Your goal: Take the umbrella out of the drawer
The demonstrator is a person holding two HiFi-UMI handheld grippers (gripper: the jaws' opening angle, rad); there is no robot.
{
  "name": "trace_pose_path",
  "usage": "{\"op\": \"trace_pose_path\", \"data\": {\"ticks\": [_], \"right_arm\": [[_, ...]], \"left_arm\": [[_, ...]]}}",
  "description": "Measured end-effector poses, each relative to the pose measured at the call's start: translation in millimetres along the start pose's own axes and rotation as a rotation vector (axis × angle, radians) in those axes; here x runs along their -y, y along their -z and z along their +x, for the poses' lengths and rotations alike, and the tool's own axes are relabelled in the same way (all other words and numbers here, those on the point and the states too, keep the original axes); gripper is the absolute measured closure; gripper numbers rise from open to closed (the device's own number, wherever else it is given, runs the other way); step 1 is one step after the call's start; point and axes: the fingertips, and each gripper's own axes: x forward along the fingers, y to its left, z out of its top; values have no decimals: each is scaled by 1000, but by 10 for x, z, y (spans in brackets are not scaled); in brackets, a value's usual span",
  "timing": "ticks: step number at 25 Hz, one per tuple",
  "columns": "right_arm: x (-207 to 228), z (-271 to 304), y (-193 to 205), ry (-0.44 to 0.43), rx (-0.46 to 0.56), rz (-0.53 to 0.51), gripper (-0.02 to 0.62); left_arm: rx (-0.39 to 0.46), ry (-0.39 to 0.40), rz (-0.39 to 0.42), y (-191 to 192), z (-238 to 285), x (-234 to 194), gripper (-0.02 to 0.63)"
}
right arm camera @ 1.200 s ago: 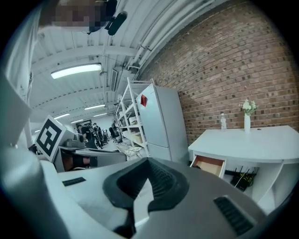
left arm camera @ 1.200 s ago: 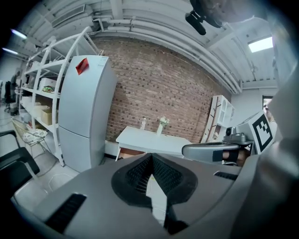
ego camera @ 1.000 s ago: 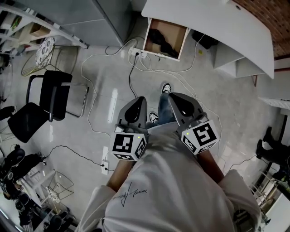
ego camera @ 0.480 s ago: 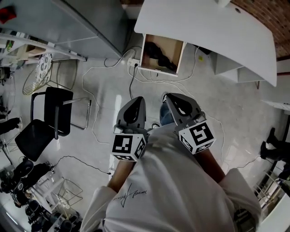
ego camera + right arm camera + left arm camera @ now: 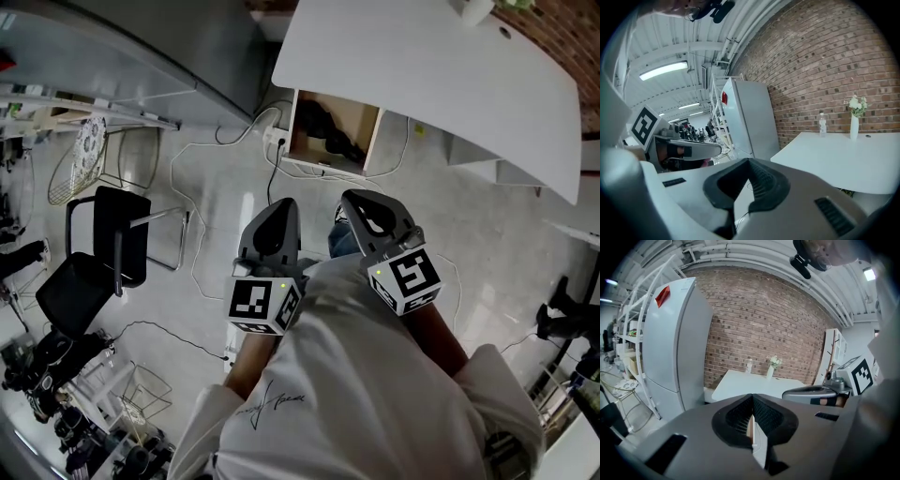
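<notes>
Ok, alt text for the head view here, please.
A person holds the left gripper and right gripper, both shut and empty, before their white shirt, seen from above. Ahead, an open wooden drawer under a white table holds a black umbrella; a black chair stands at left.

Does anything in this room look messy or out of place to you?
Only small things. The drawer under the white table stands open with a dark bundle, probably the umbrella, lying in it. Loose cables from a power strip trail across the floor before it, a likely trip hazard. Nothing looks spilled or broken.
</notes>
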Motion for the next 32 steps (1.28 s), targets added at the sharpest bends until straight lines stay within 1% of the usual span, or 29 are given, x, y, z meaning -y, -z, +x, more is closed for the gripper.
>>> {"op": "trace_pose_path", "data": {"ticks": [5, 7, 9, 13, 14, 20, 25, 32], "right_arm": [[242, 148, 31, -11, -26, 1, 581], [307, 201, 46, -10, -33, 1, 581], [347, 255, 47, -8, -34, -1, 581], [351, 387, 25, -9, -39, -9, 581], [366, 422, 14, -5, -36, -13, 581], [469, 652, -11, 22, -45, -31, 581], [562, 786, -52, 65, -51, -35, 581], [685, 937, -77, 68, -105, -71, 581]], "left_arm": [[15, -39, -17, -88, 165, -29, 589], [43, -56, -21, -140, 176, -58, 589], [54, -67, -30, -168, 192, -90, 589], [52, -128, -33, -174, 210, -215, 589], [51, -133, -33, -177, 226, -233, 589], [31, -127, -56, -117, 364, -346, 589], [18, -130, -56, -77, 473, -494, 589], [0, -139, -74, -7, 597, -701, 589]]}}
